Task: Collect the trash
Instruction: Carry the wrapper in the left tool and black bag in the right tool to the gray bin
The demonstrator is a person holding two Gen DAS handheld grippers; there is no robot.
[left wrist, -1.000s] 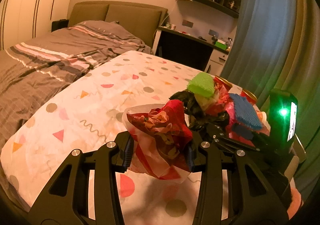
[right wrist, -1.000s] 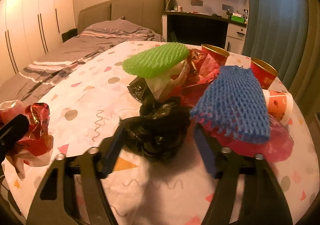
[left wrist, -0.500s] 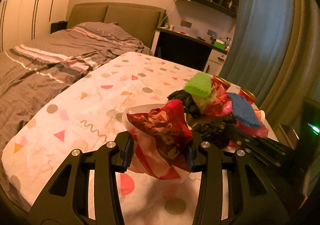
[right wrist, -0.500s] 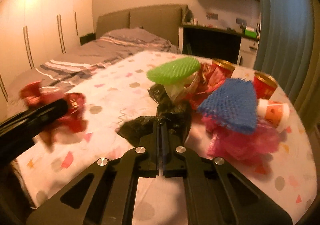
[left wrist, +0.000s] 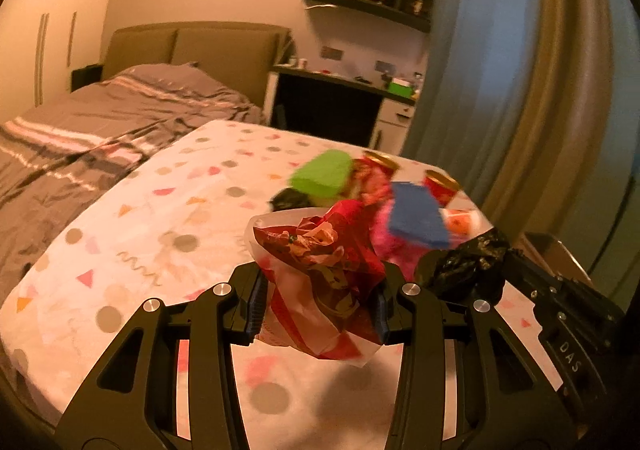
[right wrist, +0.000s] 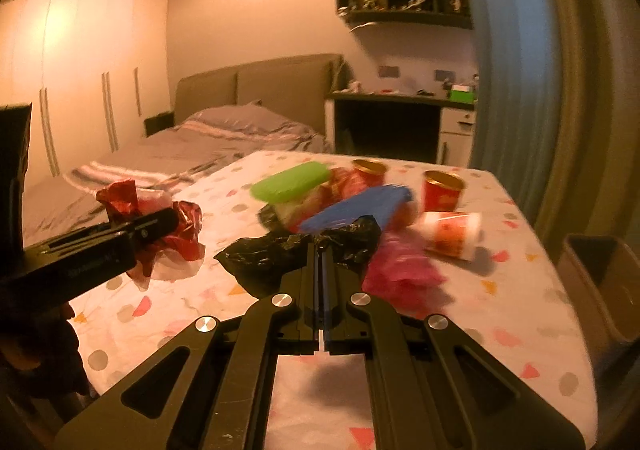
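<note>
The left tool (left wrist: 318, 308) is partly open and clamps a crumpled red-and-white wrapper (left wrist: 320, 282) between its pads, held above the bench (left wrist: 132, 234) near its front edge; the wrapper's lower folds hide the pad faces. The right tool (right wrist: 322, 250) is closed tight on a wad of black plastic bag (right wrist: 296, 250), whose far part covers the fingertips. The remaining trash sits toward the bench's far right corner: a green foam net (right wrist: 290, 181), a blue foam net (right wrist: 360, 205), a pink mesh (right wrist: 400, 270), two red cups (right wrist: 442, 189) and a tipped paper cup (right wrist: 454, 234), all motion-blurred. A brown bin (right wrist: 600, 290) beyond the right edge is cut off.
</note>
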